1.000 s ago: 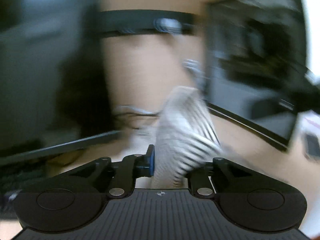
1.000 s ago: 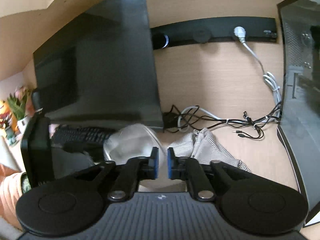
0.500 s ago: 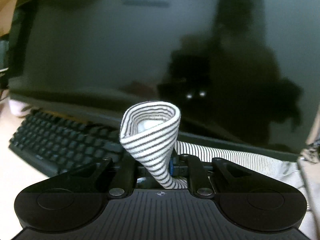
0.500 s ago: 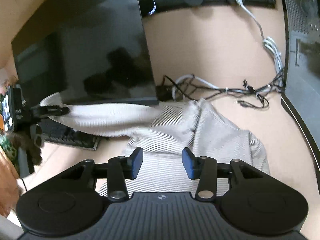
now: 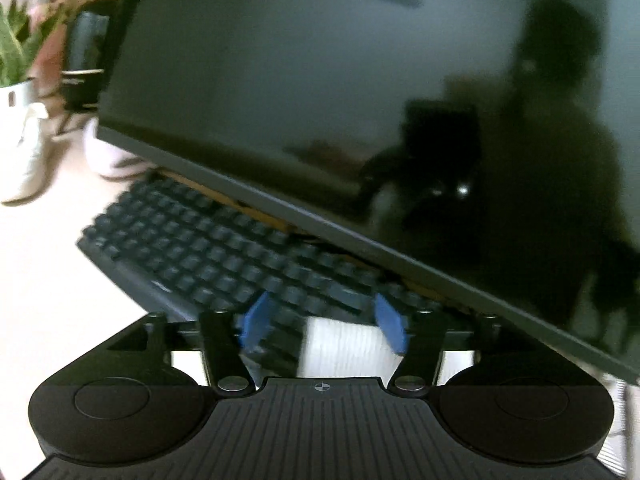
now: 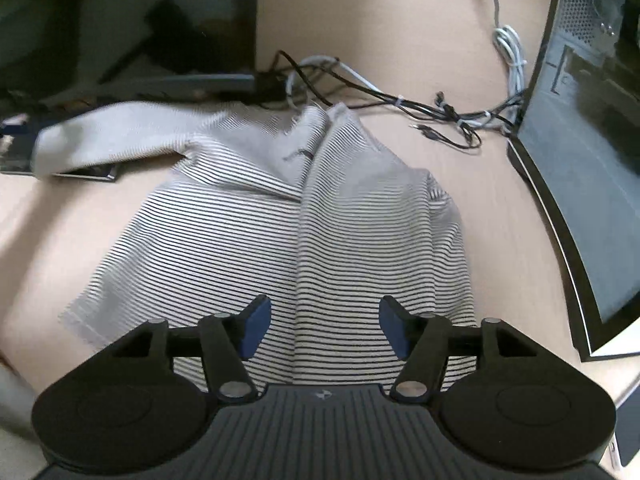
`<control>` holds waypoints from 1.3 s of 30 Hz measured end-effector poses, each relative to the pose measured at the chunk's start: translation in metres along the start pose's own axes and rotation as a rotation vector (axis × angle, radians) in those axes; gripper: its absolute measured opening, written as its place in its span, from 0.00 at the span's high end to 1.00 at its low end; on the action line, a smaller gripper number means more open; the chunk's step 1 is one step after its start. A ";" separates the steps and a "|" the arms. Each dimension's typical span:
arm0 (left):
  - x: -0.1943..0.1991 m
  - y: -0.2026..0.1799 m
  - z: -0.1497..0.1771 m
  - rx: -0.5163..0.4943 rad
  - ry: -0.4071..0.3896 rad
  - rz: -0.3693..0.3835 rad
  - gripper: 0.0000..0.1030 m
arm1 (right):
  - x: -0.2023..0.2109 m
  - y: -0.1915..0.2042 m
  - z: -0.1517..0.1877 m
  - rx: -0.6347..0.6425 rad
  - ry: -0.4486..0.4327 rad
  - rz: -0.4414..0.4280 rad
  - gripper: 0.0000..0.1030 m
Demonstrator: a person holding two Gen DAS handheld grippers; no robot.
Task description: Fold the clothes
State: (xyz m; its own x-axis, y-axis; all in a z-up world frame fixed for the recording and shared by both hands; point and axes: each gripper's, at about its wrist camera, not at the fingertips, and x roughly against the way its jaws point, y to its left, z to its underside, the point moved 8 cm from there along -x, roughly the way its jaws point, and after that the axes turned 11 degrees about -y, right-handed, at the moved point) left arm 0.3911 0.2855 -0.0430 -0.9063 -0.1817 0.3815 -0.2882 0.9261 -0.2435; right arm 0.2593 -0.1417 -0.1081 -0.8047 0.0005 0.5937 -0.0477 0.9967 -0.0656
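Observation:
A white shirt with thin black stripes [image 6: 320,216] lies spread on the wooden desk, folded lengthwise along its middle, with one sleeve [image 6: 112,140] stretched left over the keyboard. My right gripper [image 6: 324,328] is open and empty just above the shirt's near hem. My left gripper [image 5: 322,324] is open and empty; a bit of the striped sleeve [image 5: 340,344] lies below it, over the keyboard [image 5: 224,256].
A dark monitor [image 5: 360,100] stands close behind the keyboard. A second monitor [image 6: 592,160] stands at the right. Tangled cables [image 6: 400,100] lie behind the shirt. A potted plant [image 5: 16,64] and white items sit far left.
My left gripper has let go of the sleeve and opened; the sleeve now lies over the keyboard. My right gripper opened wider and moved down over the shirt.

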 end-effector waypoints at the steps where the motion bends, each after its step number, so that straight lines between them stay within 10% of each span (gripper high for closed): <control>1: 0.003 -0.014 0.002 -0.003 0.005 0.039 0.25 | -0.005 0.004 0.000 0.013 -0.002 0.012 0.38; 6: 0.029 -0.090 0.036 -0.056 0.112 0.313 0.13 | -0.048 0.023 0.004 0.200 0.030 0.108 0.41; 7: 0.036 -0.107 0.046 -0.075 0.142 0.376 0.09 | -0.051 0.021 0.003 0.236 0.025 0.110 0.53; 8: 0.044 -0.124 0.059 -0.099 0.171 0.434 0.07 | -0.049 0.012 -0.004 0.256 0.016 0.119 0.92; 17: 0.104 -0.231 0.151 -0.214 0.375 0.774 0.04 | -0.008 -0.132 -0.152 0.255 -0.218 0.409 0.96; 24: 0.108 -0.252 0.180 -0.252 0.468 0.759 0.01 | -0.030 -0.168 -0.223 0.293 -0.336 0.512 0.96; 32: 0.087 -0.246 0.181 -0.232 0.489 0.654 0.01 | -0.087 -0.175 -0.165 0.261 -0.170 0.494 0.78; 39: 0.076 -0.260 0.180 -0.267 0.503 0.670 0.01 | -0.074 -0.158 -0.144 0.099 -0.238 0.368 0.63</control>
State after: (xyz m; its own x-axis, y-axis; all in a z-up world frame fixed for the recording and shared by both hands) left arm 0.3417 -0.0289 -0.1116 -0.5973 0.5364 0.5963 0.3940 0.8438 -0.3643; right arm 0.4116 -0.2871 -0.0258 -0.8918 0.3233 0.3164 0.2201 0.9212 -0.3208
